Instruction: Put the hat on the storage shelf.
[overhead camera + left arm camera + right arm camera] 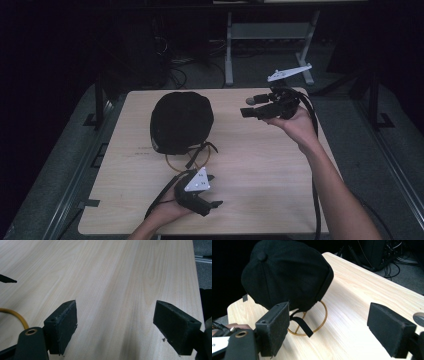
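Observation:
A black cap sits crown-up on the back left of the light wood table, resting over a thin yellow ring, with a black strap trailing toward the front. My left gripper lies low near the front edge, in front of the cap, pointing right; its jaws stand open over bare wood. My right gripper is held above the table to the right of the cap, aimed at it, open and empty. The right gripper view shows the cap, ring and strap.
Bare wood stretches across the table's right half and front. Behind the table stand a white desk frame and floor cables in a dark room. Grey floor and rails run along both sides of the table.

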`<state>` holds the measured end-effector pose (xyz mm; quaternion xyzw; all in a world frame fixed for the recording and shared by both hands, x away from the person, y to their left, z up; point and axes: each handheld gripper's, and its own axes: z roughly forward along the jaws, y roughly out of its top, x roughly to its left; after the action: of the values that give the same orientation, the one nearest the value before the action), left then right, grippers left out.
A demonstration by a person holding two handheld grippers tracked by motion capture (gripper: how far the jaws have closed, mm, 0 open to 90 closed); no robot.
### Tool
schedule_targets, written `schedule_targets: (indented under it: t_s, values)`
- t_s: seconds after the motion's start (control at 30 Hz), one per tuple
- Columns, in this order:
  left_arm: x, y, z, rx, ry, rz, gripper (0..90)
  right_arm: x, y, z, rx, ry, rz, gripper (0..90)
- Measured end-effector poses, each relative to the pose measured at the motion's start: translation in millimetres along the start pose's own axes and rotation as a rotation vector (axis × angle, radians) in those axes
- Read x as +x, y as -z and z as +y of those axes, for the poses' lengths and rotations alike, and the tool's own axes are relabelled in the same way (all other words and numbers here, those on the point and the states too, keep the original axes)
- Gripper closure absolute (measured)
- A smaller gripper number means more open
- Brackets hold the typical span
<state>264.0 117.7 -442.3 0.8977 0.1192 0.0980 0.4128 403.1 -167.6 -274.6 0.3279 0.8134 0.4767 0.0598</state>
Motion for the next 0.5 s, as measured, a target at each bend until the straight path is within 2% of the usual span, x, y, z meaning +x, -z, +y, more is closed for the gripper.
schedule_targets:
  t_s: [0.5]
  values:
    - [1.2,0.5,-1.4,0.001,0.011,0.005,18.4,-10.1,12.2,-28.5,0.001,-0.031,-0.005,17.7]
